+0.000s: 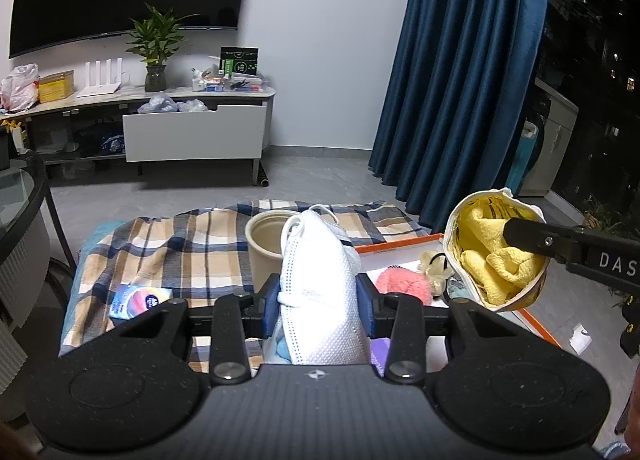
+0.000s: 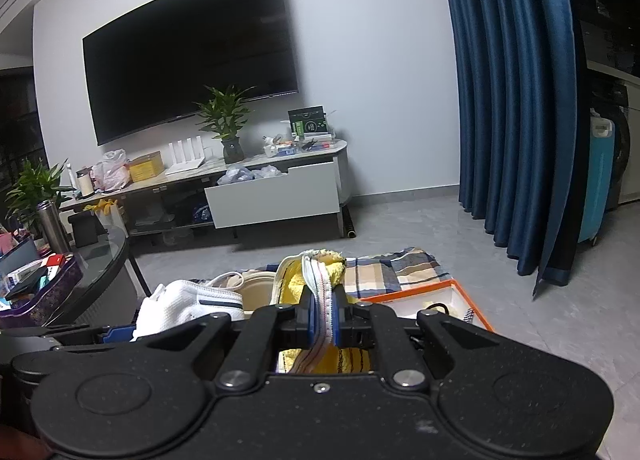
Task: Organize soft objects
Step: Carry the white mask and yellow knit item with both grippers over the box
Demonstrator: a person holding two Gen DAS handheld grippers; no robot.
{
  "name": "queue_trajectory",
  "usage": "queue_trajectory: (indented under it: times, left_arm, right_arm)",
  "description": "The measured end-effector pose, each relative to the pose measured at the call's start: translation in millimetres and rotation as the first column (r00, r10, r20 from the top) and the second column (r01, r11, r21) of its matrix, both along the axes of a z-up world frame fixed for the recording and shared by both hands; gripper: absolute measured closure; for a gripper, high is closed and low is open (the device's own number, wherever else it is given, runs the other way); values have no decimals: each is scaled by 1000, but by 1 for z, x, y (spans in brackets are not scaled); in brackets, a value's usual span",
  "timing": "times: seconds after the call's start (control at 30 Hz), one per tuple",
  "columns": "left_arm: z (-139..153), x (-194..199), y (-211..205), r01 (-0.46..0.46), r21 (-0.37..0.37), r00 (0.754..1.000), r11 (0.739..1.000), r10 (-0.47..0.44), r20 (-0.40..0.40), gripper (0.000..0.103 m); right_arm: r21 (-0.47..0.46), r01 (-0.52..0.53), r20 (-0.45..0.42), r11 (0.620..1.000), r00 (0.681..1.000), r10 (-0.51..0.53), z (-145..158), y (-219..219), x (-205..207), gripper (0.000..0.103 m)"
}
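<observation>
Behind the work area, at twelve o'clock, a blue-and-tan plaid cloth (image 1: 168, 256) covers the surface. Left gripper (image 1: 319, 302) has its jaws clamped on a white textured face mask (image 1: 320, 280), held upright in front of a beige round pot (image 1: 266, 244). At two o'clock, the right gripper (image 2: 324, 320) pinches the zippered rim of a cream fabric pouch (image 1: 454, 236) stuffed with a yellow fluffy towel (image 1: 492, 244), above an orange-edged white box (image 1: 400, 256).
</observation>
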State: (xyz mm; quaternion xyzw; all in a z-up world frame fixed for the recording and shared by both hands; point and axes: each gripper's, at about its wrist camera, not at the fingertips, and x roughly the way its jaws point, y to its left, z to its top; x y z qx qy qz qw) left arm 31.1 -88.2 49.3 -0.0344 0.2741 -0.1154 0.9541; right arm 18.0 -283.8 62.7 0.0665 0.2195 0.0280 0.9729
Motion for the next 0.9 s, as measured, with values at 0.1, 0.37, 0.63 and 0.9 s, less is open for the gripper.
queue_trajectory:
  times: [0.1,0.37,0.63,0.9]
  left_arm:
    - [-1,2,-4,12,3,1000,1000,-12,-2,63]
    - [-3,5,-16,44,7,999,999,-44,-6,63]
    - [-5,7,-29,81,13,997,997,-81,-7,63]
    - [-8,10,-40,110,20,994,994,-110,-16,63]
  right_arm:
    - [2,11,-1,1000,1000,-11,0,-4,0,95]
    - [9,42,-3,999,999,-42,-2,-16,-3,95]
    - [13,74,-5,997,997,-74,-3,-25,-6,95]
    - [18,103,-11,995,995,-103,-5,-35,-6,95]
